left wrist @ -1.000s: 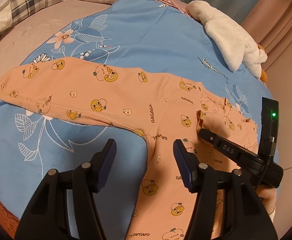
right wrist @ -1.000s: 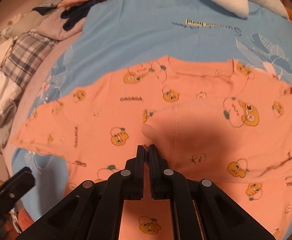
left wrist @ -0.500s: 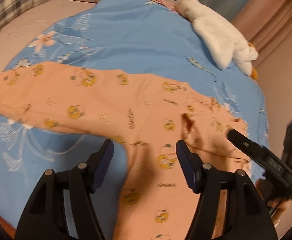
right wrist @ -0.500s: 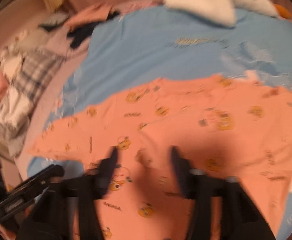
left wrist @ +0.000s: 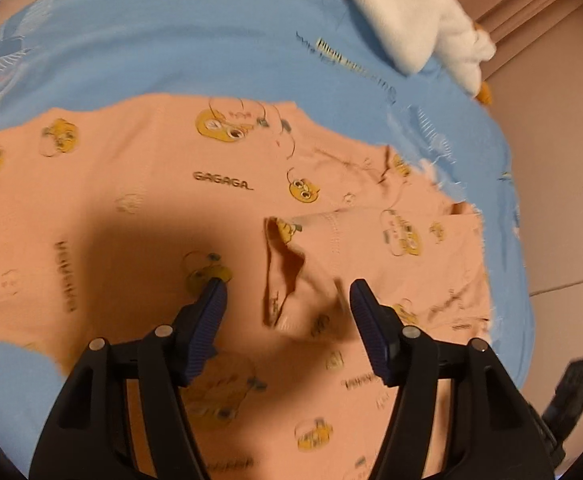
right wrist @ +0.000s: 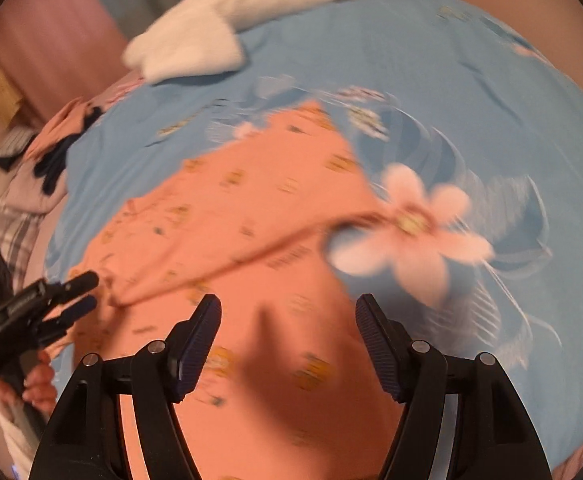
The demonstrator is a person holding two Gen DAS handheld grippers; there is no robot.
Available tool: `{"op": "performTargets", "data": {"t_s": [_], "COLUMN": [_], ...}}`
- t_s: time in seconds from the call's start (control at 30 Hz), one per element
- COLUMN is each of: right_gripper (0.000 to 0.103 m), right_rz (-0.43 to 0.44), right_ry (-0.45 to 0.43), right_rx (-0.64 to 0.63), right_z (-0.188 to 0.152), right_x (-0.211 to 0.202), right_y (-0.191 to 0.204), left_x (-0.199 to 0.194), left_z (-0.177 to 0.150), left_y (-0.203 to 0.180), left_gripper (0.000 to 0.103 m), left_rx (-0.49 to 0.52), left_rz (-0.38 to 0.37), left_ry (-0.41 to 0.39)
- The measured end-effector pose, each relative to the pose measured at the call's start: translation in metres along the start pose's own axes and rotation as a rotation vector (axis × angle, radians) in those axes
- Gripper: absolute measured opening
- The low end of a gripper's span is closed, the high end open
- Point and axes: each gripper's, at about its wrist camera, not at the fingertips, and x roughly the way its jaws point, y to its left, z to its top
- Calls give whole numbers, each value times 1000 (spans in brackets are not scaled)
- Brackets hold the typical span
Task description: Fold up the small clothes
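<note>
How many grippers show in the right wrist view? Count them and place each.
2. The right gripper sits bottom centre over the orange garment; the left gripper at the left edge.

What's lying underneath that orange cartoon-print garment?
The orange garment is spread on a blue flower-print bedsheet, which shows all around its edges. Whatever is directly beneath the cloth is covered, so I cannot tell.

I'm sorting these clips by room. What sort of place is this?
Most likely a bedroom: the peach garment lies on a blue floral bedspread, with a white plush toy nearby and curtains behind.
</note>
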Motion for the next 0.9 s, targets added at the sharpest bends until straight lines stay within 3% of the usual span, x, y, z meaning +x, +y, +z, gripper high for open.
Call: {"op": "performTargets", "data": {"t_s": [0.1,0.13,0.2,0.27,0.37,0.67,0.9], "right_gripper": [70,70,70,70,70,70,70], "right_rz": [-1,-2,-1,11,12,1,15], "right_ry": [9,6,1,-4,-7,-11,-21], "right_rx": [43,53,72,89,93,95,115], "right_z": [-5,-7,-11,-10,-12,-10,-8], "right_x": [1,1,-1,2,-1,1,-1], "right_y": [-15,-19,-23,-26,-28,-26,-29], "left_x": [4,6,9,11,12,-42,-69], "left_z": [2,1,-1,-3,-2,16,28], "left_y": [-8,-9,-14,-20,-20,-46,-51], "left_gripper": [53,43,39,13,10,9,9], "left_rx": [23,22,43,81,49,107,136], "left_rz": [0,-13,9,28,-17,-3,12], "left_ry": [-15,-8,-8,-18,9,-120,-177]}}
